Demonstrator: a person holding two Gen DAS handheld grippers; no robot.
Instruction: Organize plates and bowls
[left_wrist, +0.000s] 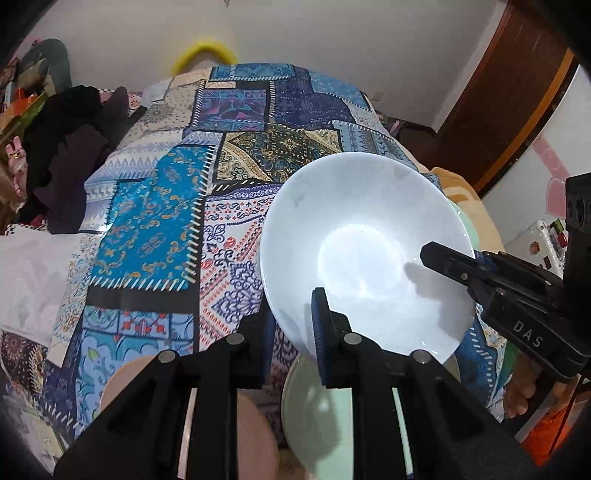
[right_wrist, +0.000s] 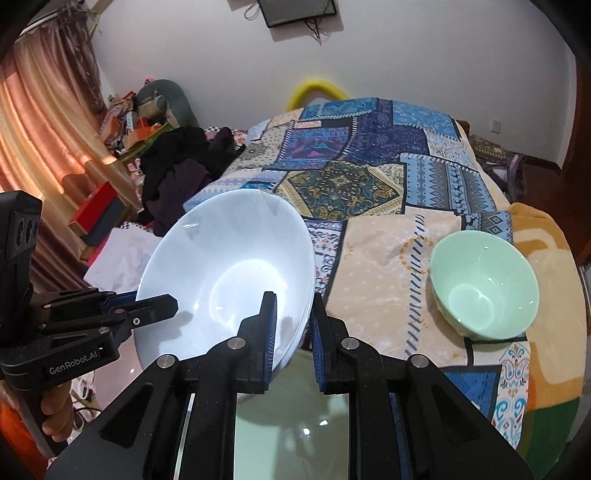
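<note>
Gripping opposite rim sides, the left hand-held gripper and right hand-held gripper both pinch the large white ceramic bowl above the patchwork-covered bed; a small green glossy bowl sits nearby.

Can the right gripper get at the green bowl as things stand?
Probably not yet. The right gripper is shut on the rim of the white bowl, which the left gripper also grips. The path over the bedspread to the green bowl looks free, but the gripper is occupied.
</note>
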